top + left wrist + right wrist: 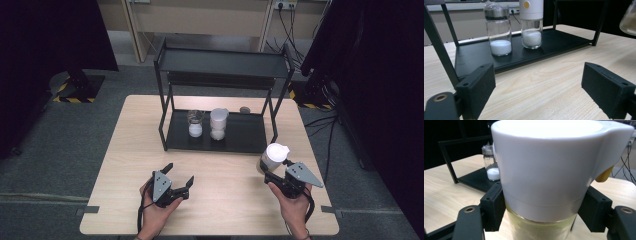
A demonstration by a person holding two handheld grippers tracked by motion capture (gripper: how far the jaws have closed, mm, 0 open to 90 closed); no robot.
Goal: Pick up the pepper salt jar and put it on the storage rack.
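1. the right gripper is clamped on a glass jar with a white cap, near the right edge of the table, just in front of the right end of the black rack. whether its base sits on the wood or hangs just above it i cannot tell.
2. in the right gripper view the pads press on the jar from both sides, right at the seam where the white cap meets the glass, with pale beige powder showing below.
3. the left gripper rests low over the table with its jaws spread wide and nothing between them; in the left gripper view bare wood lies between its pads.
4. handling, as a judgement: the jar is stiff and breakable, its glass smooth and likely slippery, and the powder gives it some weight low down. the cap has a yellow tab at one side, so it may flip or loosen; squeezing there looks risky.
5. a hold on the glass body just under the cap looks safer than on the cap alone, kept upright so the powder does not shift.
6. on the rack's lower shelf stand a clear shaker with white grains and a white-topped grinder, just beside each other; free shelf lies to their right.
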